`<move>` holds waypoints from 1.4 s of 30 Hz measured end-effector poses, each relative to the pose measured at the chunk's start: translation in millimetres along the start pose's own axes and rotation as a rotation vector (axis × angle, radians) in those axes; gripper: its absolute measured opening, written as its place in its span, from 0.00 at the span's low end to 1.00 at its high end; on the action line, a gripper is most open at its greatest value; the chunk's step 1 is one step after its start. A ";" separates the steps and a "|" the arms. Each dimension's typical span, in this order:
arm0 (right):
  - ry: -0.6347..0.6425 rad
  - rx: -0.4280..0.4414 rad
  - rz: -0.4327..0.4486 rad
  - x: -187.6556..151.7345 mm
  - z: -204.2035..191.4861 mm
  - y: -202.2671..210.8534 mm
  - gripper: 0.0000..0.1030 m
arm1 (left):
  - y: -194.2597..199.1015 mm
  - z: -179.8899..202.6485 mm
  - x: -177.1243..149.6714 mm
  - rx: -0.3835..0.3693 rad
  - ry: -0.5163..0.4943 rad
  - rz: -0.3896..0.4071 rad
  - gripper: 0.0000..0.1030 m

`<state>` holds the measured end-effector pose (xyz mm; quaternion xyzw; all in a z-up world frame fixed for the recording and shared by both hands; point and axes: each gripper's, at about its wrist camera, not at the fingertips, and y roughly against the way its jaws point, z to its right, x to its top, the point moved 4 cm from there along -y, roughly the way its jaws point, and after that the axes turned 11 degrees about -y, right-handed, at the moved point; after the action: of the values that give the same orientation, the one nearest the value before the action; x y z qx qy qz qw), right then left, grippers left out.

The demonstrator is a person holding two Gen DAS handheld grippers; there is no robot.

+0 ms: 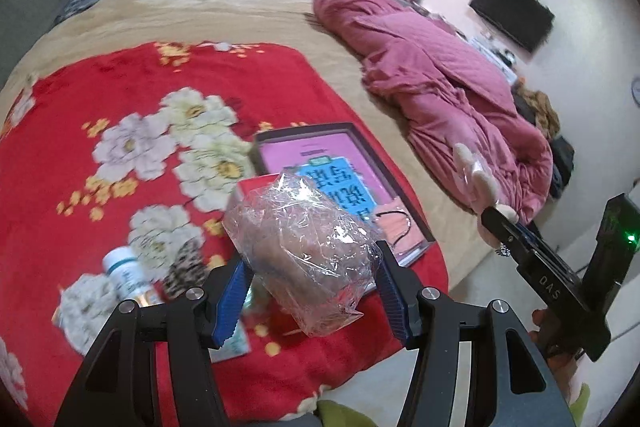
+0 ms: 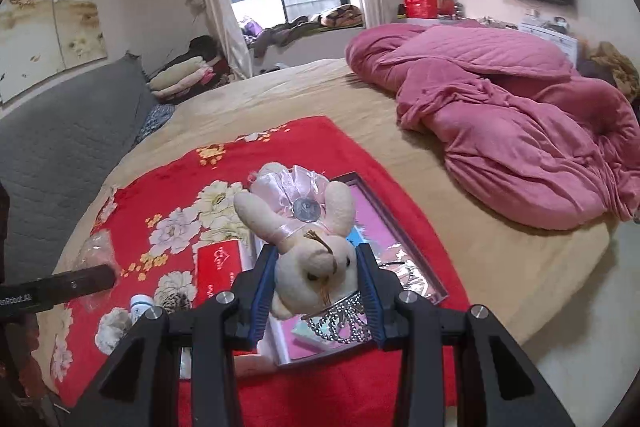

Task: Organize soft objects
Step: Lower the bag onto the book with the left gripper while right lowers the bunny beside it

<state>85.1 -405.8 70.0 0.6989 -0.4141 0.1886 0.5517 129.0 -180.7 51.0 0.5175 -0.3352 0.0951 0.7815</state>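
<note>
My left gripper (image 1: 312,291) is shut on a soft brownish object wrapped in clear plastic (image 1: 304,247) and holds it above the red floral blanket (image 1: 100,107). My right gripper (image 2: 316,291) is shut on a cream plush bunny in a pink dress (image 2: 308,231), held upside down above an open shallow box (image 2: 400,247) with a pink lining. In the left wrist view the right gripper (image 1: 504,227) shows at the right with the bunny's legs (image 1: 476,179) sticking up. In the right wrist view the wrapped object (image 2: 96,251) shows at the left, at the left gripper's fingertip.
On the blanket lie a red card box (image 2: 220,267), a white bottle (image 1: 128,271), a leopard-print item (image 1: 184,267) and the box (image 1: 336,171) holding a face mask (image 1: 400,231). A crumpled pink quilt (image 2: 500,127) fills the bed's far right. A grey headboard (image 2: 60,147) stands at left.
</note>
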 end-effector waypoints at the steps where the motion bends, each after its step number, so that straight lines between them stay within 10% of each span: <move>1: -0.007 0.002 0.002 0.3 2.6 -0.6 0.39 | -4.0 3.4 3.6 -0.003 -0.007 -0.004 0.59; 42: -0.070 -0.076 -0.081 -18.5 70.8 -67.6 0.39 | -221.6 66.1 15.5 0.127 -0.329 -0.371 0.59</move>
<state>113.8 -461.3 -7.5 0.6999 -0.4114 0.1258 0.5702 222.4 -340.4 -88.6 0.6269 -0.3503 -0.1146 0.6864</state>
